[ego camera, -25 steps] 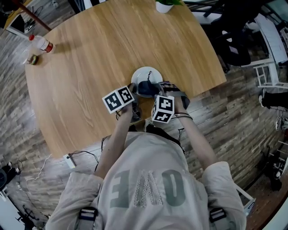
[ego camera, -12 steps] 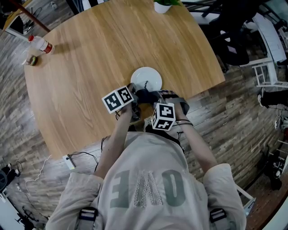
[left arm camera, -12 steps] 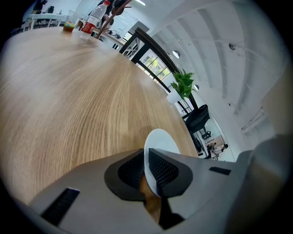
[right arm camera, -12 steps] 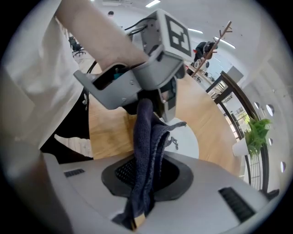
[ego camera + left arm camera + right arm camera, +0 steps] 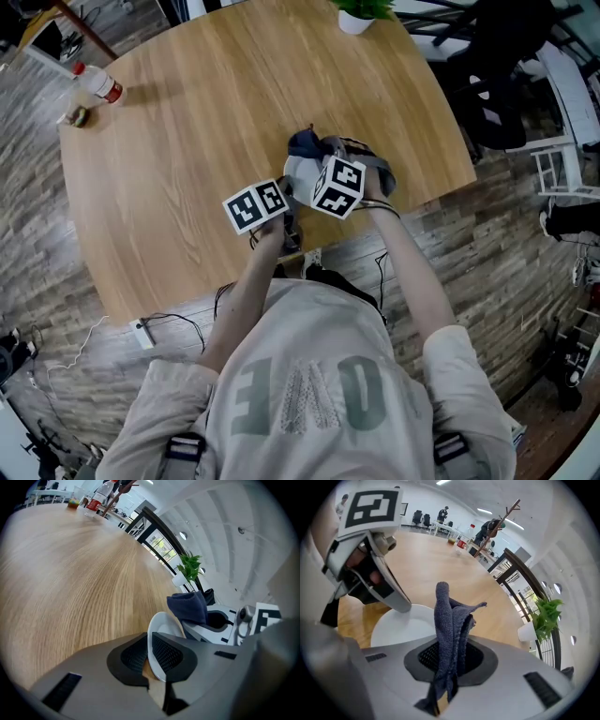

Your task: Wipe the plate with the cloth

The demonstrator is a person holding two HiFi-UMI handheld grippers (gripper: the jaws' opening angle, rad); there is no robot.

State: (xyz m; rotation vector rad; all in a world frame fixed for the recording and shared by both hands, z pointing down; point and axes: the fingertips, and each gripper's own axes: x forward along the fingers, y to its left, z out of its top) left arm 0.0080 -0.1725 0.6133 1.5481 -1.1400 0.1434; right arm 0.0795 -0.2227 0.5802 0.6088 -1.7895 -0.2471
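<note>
My left gripper (image 5: 149,651) is shut on the near rim of the white plate (image 5: 161,634), which is tipped up a little off the wooden table. In the head view most of the plate (image 5: 296,174) is hidden under the two marker cubes, and the left gripper (image 5: 284,186) stays at its near left edge. A dark blue cloth (image 5: 449,625) stands folded between the jaws of my right gripper (image 5: 447,660), which is shut on it. The right gripper (image 5: 315,156) holds the cloth (image 5: 307,142) over the plate's far side, just above the plate (image 5: 401,625).
The round wooden table (image 5: 187,141) has its near edge right below the grippers. A plastic bottle (image 5: 94,84) lies at the far left, with a small object beside it. A potted plant (image 5: 356,17) stands at the far edge. Chairs and shelving are on the right, off the table.
The right gripper has carried the cloth from the plate's near edge across to its far side. The left gripper keeps its hold on the rim and has not moved.
</note>
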